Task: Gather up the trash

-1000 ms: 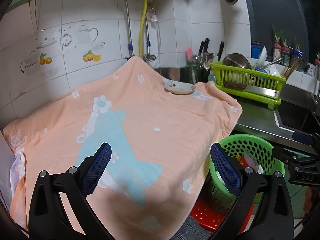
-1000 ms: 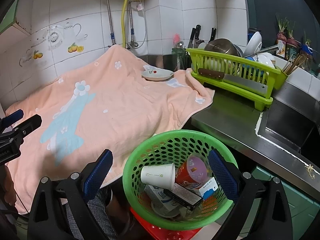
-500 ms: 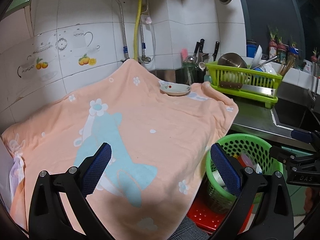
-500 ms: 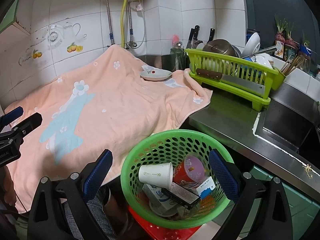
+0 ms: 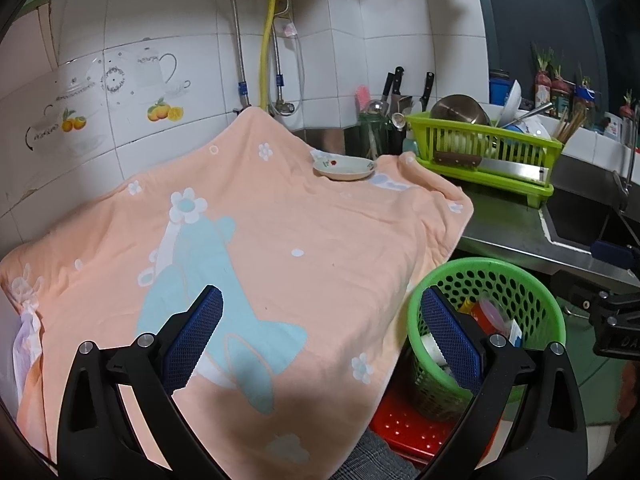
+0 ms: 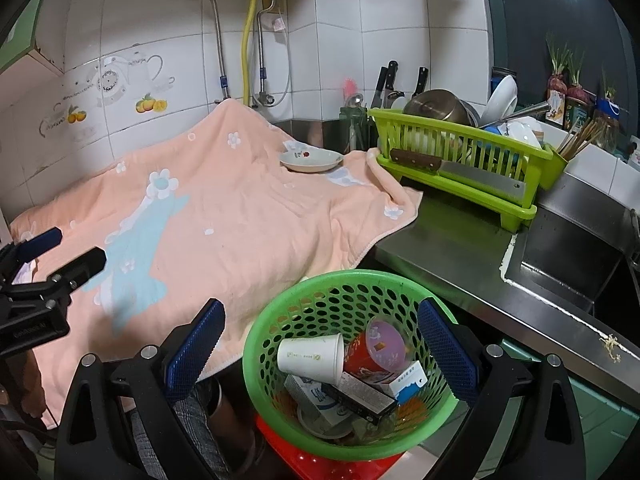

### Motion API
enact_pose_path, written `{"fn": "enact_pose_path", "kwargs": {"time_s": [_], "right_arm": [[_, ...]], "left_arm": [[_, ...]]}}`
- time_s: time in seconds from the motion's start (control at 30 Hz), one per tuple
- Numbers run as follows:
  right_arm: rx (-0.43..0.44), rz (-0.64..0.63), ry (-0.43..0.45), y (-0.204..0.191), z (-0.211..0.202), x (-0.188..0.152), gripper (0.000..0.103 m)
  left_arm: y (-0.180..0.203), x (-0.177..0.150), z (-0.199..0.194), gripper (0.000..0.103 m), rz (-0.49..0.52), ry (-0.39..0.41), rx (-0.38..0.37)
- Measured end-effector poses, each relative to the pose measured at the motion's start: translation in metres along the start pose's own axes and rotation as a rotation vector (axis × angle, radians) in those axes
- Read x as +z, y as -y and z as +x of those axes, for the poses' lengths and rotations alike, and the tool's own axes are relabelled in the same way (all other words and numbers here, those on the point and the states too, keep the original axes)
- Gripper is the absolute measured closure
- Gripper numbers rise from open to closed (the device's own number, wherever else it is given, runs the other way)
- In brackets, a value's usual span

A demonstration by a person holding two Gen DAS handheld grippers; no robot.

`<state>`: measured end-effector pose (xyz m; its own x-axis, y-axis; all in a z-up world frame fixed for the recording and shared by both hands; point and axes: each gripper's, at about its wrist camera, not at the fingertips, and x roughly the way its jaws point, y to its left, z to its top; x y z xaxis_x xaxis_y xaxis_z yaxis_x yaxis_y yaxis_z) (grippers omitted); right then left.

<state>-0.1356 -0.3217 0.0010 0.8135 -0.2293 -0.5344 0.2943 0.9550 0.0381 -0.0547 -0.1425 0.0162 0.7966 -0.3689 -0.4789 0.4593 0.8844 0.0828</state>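
Observation:
A green perforated basket stands on a red stool in front of the counter. It holds a white paper cup, a red cup, a dark box and small cartons. The basket also shows in the left wrist view. My right gripper is open and empty, just above the basket. My left gripper is open and empty above the front of the peach towel. The left gripper shows at the left edge of the right wrist view.
A small white dish sits at the towel's far edge. A lime dish rack with a cleaver and pots stands on the steel counter. A sink lies to the right. Knives stand by the tiled wall.
Both grippers have drifted slightly; the view has shifted a little. Both stay open and empty. The basket's contents have not moved.

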Motion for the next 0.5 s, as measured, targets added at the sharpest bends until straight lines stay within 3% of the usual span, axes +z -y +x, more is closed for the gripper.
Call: {"fn": "enact_pose_path", "kwargs": {"time_s": [0.5], "right_arm": [[-0.001,-0.004,0.01,-0.0032,-0.0044,0.0005,0.009]], "left_arm": [[0.0015,-0.0033,0.0016,0.005,-0.007,-0.005,-0.007]]}}
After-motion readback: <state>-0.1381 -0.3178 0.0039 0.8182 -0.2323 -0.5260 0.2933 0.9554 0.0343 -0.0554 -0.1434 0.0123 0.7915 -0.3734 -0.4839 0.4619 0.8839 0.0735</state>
